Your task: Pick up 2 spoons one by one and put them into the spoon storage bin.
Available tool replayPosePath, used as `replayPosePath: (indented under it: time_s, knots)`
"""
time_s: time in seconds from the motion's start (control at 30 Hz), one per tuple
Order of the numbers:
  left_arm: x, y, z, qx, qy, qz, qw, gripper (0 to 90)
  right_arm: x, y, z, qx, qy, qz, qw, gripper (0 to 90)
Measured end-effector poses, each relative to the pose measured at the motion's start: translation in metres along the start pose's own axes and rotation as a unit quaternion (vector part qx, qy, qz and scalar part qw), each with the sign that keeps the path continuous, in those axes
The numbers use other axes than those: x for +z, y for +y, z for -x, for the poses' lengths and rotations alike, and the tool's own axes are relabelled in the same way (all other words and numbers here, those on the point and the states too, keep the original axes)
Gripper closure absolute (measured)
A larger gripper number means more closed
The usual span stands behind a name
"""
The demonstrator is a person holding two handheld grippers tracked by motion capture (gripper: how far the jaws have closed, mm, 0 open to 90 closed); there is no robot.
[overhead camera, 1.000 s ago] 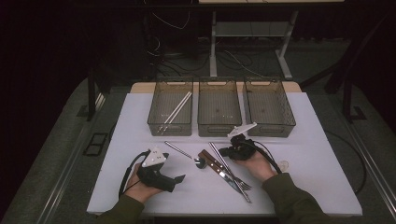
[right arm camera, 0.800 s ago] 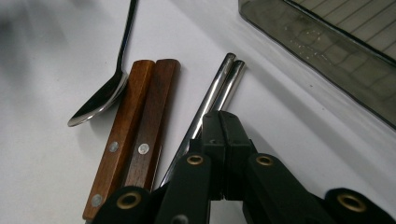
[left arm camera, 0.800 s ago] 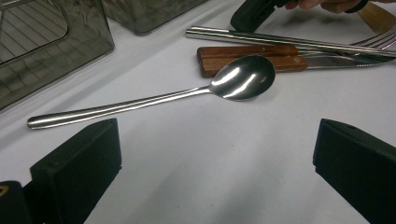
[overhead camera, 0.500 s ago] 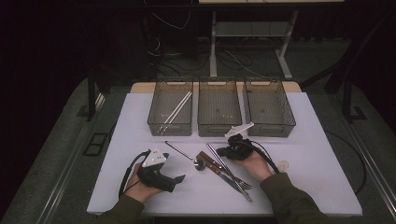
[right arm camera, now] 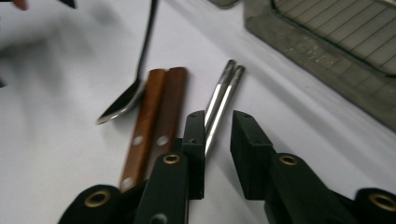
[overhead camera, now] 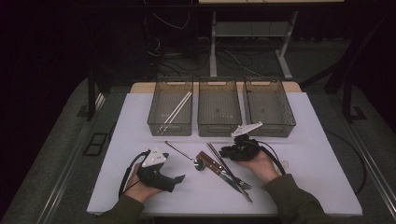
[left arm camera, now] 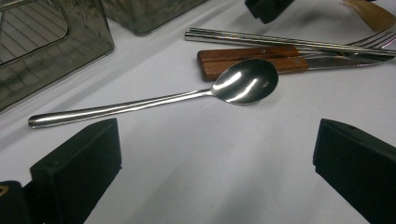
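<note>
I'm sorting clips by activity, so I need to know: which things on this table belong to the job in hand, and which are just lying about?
In the job:
- right tool, jaws just opening, astride the metal chopsticks
- three bins
- white chopsticks already in the left bin

Lying about for now:
- spoon
- two wooden-handled pieces
- fork
- left tool, open, resting on the table

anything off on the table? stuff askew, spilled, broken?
Nothing spilled or visibly damaged. The spoon, two wooden-handled pieces and metal chopsticks lie loose in a rough bunch in front of the bins. The left bin holds a white pair; the middle bin and right bin look empty.
</note>
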State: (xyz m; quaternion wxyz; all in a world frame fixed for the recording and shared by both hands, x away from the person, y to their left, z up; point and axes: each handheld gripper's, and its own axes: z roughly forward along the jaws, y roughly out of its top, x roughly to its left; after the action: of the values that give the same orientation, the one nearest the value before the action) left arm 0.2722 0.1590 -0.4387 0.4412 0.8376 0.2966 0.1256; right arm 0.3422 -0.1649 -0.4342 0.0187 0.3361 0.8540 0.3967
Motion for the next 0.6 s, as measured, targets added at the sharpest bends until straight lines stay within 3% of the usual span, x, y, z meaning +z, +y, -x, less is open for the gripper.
replayPosePath:
  time_s: [0.3, 0.6]
  knots:
    - [0.000, 0.000, 0.001, -0.001, 0.000, 0.001, 1.0000, 0.0, -0.015, -0.018, -0.018, -0.009, 0.013, -0.021, 0.9997, 68.9]
    - [0.000, 0.000, 0.001, 0.000, 0.001, 0.000, 1.0000, 0.0, -0.025, -0.039, -0.026, -0.014, 0.007, -0.053, 0.9985, 67.0]
